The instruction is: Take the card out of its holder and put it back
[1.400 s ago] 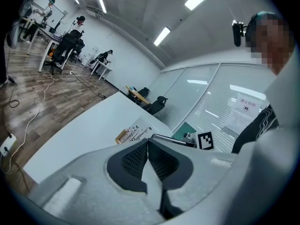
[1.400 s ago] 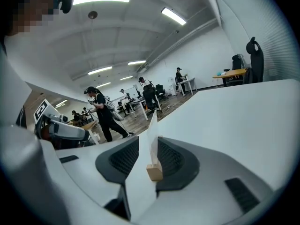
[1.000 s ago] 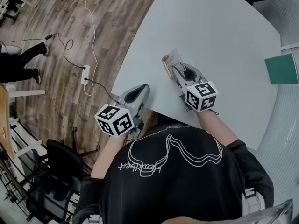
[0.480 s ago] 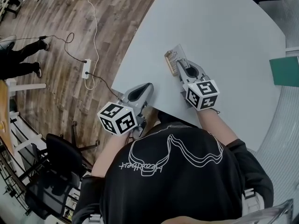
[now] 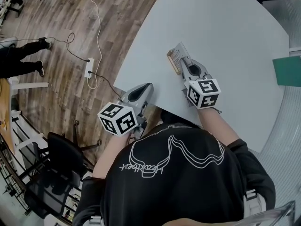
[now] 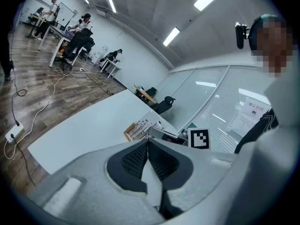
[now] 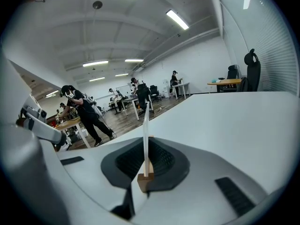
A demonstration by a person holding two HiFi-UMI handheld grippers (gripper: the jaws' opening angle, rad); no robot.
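So our right gripper (image 5: 182,64) is closing its jaws on the card (image 7: 146,130) standing edge-on in its wooden holder (image 7: 146,181) on the table (image 5: 225,41), while the left gripper (image 6: 148,146) sits pinched together on nothing, so we'd say grip above the wood and lift straight up.

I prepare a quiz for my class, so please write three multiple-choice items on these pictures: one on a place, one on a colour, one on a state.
1. Where does the small wooden card holder stand? A on the pale grey table; B on the wooden floor; C on the black chair.
2. What colour is the flat rectangular pad at the table's edge? A red; B green; C yellow.
3. How are the left tongs? A wide open; B shut and empty; C shut on a pen.
Answers: 1 A, it rests on the table top. 2 B, it is dark green. 3 B, their pads meet with nothing between.
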